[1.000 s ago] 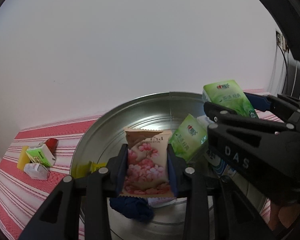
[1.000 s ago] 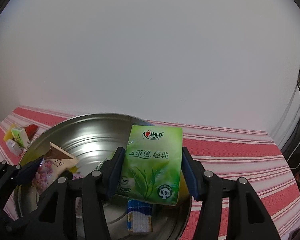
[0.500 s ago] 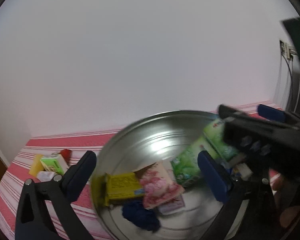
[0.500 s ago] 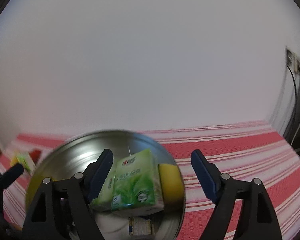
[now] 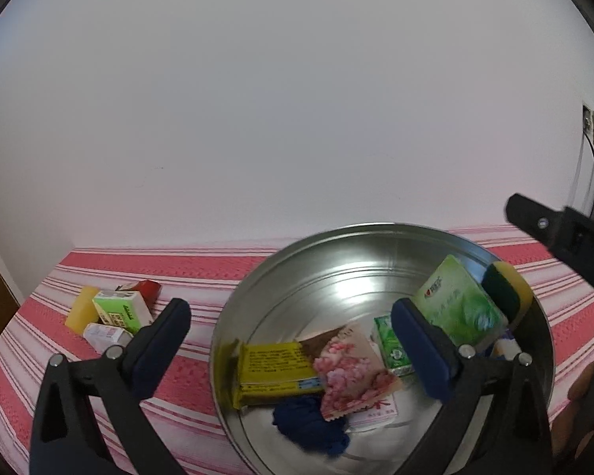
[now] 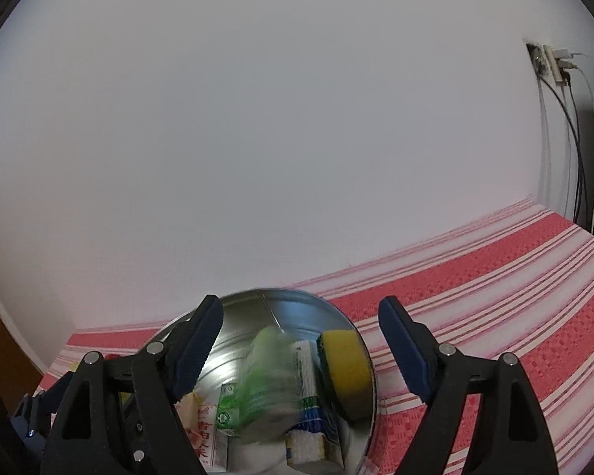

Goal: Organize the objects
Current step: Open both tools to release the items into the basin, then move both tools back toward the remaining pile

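Observation:
A round metal tub [image 5: 281, 277] stands on the red striped cloth. In it lie a pink-flowered snack packet [image 5: 352, 372], a yellow packet [image 5: 273, 368], a large green tissue pack [image 5: 455, 308], a small green pack [image 5: 392, 348], a yellow-green sponge [image 5: 507, 289] and a blue cloth [image 5: 309, 423]. My left gripper [image 5: 293, 352] is open and empty above the tub's near side. My right gripper [image 6: 301, 352] is open and empty above the tub [image 6: 265, 301]; the green tissue pack [image 6: 265, 380] looks blurred below it, next to the sponge [image 6: 344, 368].
Left of the tub a green box [image 5: 118, 312], a yellow block [image 5: 81, 308], a red item [image 5: 144, 287] and a small white box [image 5: 103, 334] lie together on the cloth. A white wall is behind. A wall socket with cables [image 6: 550, 63] is at the right.
Both grippers opened and drew back upward. The pink packet dropped from my left gripper into the tub. The green tissue pack dropped from my right gripper into the tub.

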Motion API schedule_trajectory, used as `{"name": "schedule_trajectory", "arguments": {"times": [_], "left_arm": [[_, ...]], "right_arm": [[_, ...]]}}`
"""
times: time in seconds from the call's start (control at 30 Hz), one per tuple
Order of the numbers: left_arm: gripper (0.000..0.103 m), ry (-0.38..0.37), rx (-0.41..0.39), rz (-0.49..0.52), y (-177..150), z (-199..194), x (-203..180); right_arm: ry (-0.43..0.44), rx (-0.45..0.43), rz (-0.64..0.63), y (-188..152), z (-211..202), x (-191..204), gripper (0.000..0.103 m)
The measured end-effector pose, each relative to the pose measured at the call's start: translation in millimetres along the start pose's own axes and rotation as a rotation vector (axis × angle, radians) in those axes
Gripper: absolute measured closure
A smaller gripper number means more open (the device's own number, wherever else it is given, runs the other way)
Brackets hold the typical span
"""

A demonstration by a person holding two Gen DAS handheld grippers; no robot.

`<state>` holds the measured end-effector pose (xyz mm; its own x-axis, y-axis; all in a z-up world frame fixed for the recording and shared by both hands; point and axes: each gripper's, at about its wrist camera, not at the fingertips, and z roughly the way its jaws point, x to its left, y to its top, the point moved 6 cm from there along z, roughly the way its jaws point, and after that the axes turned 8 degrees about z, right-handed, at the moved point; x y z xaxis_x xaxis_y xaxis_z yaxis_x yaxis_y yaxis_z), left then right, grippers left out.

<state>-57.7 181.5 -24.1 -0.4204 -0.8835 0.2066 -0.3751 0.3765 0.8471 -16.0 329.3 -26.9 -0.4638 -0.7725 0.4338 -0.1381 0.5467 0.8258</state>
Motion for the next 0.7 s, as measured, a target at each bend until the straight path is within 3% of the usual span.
{"name": "schedule_trajectory", "arguments": {"times": [0.17,0.3,0.47,0.6,0.7], "left_arm": [[0.001,0.059,-0.035,-0.024,4,-3,22],[0.001,0.136,-0.064,-0.049,1,-3,52],[0.001,0.18,-0.06,-0.112,-11,7,98],[0.001,0.252,-0.06,-0.118,-18,11,122],[0.001,0.262,-0.054,-0.132,-24,12,135]], "right_arm": [[0.03,-0.099,0.004,-2,-23,8,0.02],[0.044,-0.19,-0.036,-5,-43,22,0.013],[0.061,-0.292,-0.079,-13,-59,37,0.012],[0.08,-0.311,-0.095,-25,-58,46,0.007],[0.091,-0.274,-0.142,-34,-50,56,0.007]]}}
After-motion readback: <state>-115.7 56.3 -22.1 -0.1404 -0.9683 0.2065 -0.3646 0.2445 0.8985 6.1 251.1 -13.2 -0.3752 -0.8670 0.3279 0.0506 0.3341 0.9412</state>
